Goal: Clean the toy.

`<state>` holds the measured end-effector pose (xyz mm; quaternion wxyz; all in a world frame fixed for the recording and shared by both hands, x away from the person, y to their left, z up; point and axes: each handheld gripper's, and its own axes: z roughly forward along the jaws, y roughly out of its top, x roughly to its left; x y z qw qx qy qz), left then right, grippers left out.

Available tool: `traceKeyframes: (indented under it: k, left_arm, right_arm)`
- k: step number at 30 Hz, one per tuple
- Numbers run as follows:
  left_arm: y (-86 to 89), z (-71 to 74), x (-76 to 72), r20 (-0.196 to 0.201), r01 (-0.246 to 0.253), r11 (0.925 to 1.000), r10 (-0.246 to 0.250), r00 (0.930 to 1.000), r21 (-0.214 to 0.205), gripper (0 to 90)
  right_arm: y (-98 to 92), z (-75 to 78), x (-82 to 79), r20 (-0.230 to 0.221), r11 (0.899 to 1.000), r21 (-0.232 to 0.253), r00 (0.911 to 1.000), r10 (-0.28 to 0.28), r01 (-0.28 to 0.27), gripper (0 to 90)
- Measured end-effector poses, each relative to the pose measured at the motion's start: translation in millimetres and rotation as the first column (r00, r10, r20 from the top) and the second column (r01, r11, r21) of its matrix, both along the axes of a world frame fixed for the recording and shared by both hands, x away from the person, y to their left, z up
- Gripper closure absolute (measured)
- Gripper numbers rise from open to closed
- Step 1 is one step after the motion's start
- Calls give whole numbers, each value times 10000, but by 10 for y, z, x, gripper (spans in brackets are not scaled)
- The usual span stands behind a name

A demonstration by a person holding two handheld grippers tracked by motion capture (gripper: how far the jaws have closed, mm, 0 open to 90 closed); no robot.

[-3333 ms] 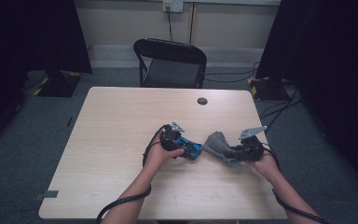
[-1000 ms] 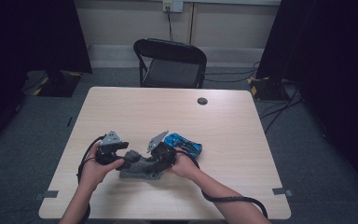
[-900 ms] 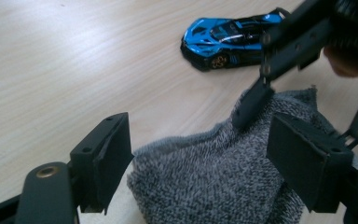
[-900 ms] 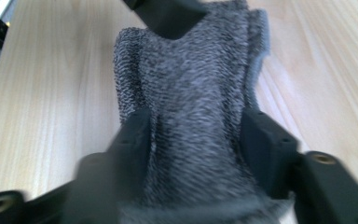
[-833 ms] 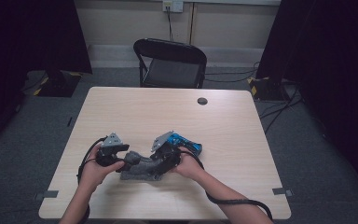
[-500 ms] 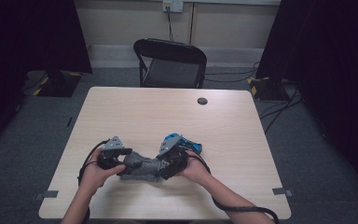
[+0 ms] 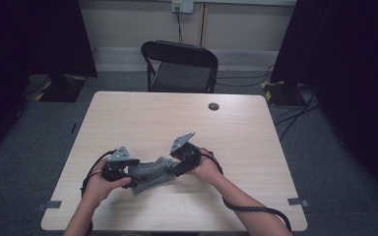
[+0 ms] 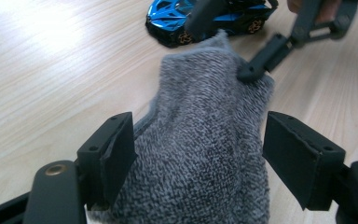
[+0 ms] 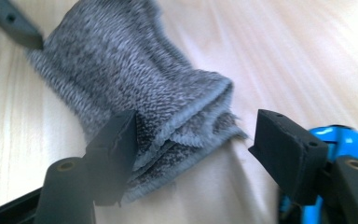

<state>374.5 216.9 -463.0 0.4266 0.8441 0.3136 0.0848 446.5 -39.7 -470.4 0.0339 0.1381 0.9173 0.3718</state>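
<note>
A grey knitted cloth (image 7: pixel 150 172) lies on the table (image 7: pixel 152 118) between my two grippers. My left gripper (image 7: pixel 134 173) straddles one end of the cloth (image 8: pixel 205 140), its jaws wide and not squeezing. My right gripper (image 7: pixel 175 168) faces it from the other end. Its jaws have just been opening, and the folded edge of the cloth (image 9: pixel 121 60) lies loose between them. In the left gripper view, the right gripper (image 8: pixel 221 49) shows at the cloth's far end. A blue toy car (image 8: pixel 177 14) stands just behind that gripper, and the car (image 9: pixel 340 140) shows beside the right jaw.
A small black round disc (image 7: pixel 213 106) sits near the table's far edge. A black folding chair (image 7: pixel 179 64) stands behind the table. Cables trail from both grippers over the table's near edge.
The right gripper opened off the cloth and drew back a little to the right, over the car. The cloth now lies on the table. The left gripper stayed put.
</note>
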Motion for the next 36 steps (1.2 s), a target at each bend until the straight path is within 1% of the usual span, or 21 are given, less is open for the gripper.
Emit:
traceKeyframes:
  k: [2, 5, 7, 8, 9, 10, 11, 12, 13, 14, 15, 17, 19, 22, 24, 25, 27, 29, 31, 34, 36]
  left_arm:
    - [-32, 3, 13, 88, 56, 10000, -55, 9999, -19, 241]
    - [-105, -2, 44, 155, 8, 10000, -8, 9999, 11, 221]
    - [-162, -8, 59, 288, 66, 9995, -74, 9996, 293, 208]
    - [-196, -18, 63, 285, 23, 9994, -32, 9996, 336, 188]
    - [-222, -22, 72, 382, 21, 9986, -41, 9993, 527, 172]
    - [-246, -30, 77, 441, 35, 9983, -61, 9990, 583, 172]
    - [-269, -41, 80, 390, 105, 9983, -128, 9992, 575, 173]
    - [-288, -48, 82, 430, 146, 9973, -176, 9989, 714, 177]
    - [-309, -56, 82, 466, 243, 9966, -280, 9985, 783, 185]
    - [-321, -62, 85, 544, 340, 9952, -391, 9978, 912, 212]
    - [-342, -76, 86, 476, 400, 9957, -441, 9979, 838, 242]
    - [-364, -100, 100, 424, 426, 9947, -468, 9980, 939, 252]
    - [-382, -129, 108, 326, 452, 9951, -482, 9983, 875, 286]
    - [-396, -168, 119, 255, 515, 9944, -541, 9982, 927, 318]
    - [-397, -182, 123, 270, 584, 9935, -613, 9978, 978, 327]
    - [-405, -192, 119, 199, 622, 9937, -643, 9977, 931, 336]
    - [-410, -200, 121, 153, 609, 9936, -627, 9979, 950, 338]
    - [-412, -214, 128, 88, 487, 9953, -496, 9987, 842, 338]
    - [-409, -218, 134, 34, 460, 9957, -465, 9989, 807, 342]
    - [-407, -224, 130, 22, 417, 9962, -420, 9991, 763, 347]
    - [-408, -234, 130, 92, 387, 9962, -395, 9992, 778, 351]
  right_arm:
    - [-31, 34, 28, -17, 9997, 232, 10000, -76, 77, 297]
    - [-94, 106, 59, -22, 9981, 521, 9995, -321, 321, 290]
    - [-157, 155, 84, -59, 9958, 750, 9986, -521, 524, 284]
    - [-192, 175, 96, -42, 9944, 822, 9978, -668, 669, 278]
    - [-229, 190, 117, -44, 9937, 806, 9969, -781, 782, 273]
    - [-265, 199, 141, -56, 9930, 749, 9958, -915, 917, 258]
    - [-300, 203, 165, -77, 9911, 733, 9938, -1105, 1108, 246]
    - [-338, 207, 189, -85, 9893, 717, 9919, -1271, 1273, 246]
    - [-373, 207, 213, -143, 9870, 715, 9896, -1432, 1439, 236]
    - [-402, 206, 241, -188, 9851, 725, 9878, -1549, 1559, 222]
    - [-427, 205, 263, -202, 9832, 701, 9856, -1676, 1686, 214]
    - [-460, 195, 312, -217, 9797, 667, 9819, -1880, 1891, 199]
    - [-472, 169, 365, -237, 9765, 511, 9778, -2083, 2093, 178]
    - [-490, 104, 430, -351, 9701, 289, 9702, -2398, 2408, 171]
    - [-507, 59, 448, -287, 9687, 111, 9684, -2476, 2480, 166]
    - [-516, 37, 449, -293, 9678, 56, 9674, -2515, 2517, 165]
    - [-539, 4, 443, -236, 9685, -69, 9682, -2492, 2491, 163]
    - [-566, -14, 432, -241, 9687, -86, 9684, -2482, 2480, 163]
    - [-592, -34, 420, -140, 9688, -288, 9690, -2467, 2462, 162]
    - [-636, -83, 404, -148, 9701, -378, 9705, -2405, 2398, 162]
    - [-650, -110, 392, -187, 9699, -394, 9703, -2412, 2403, 160]
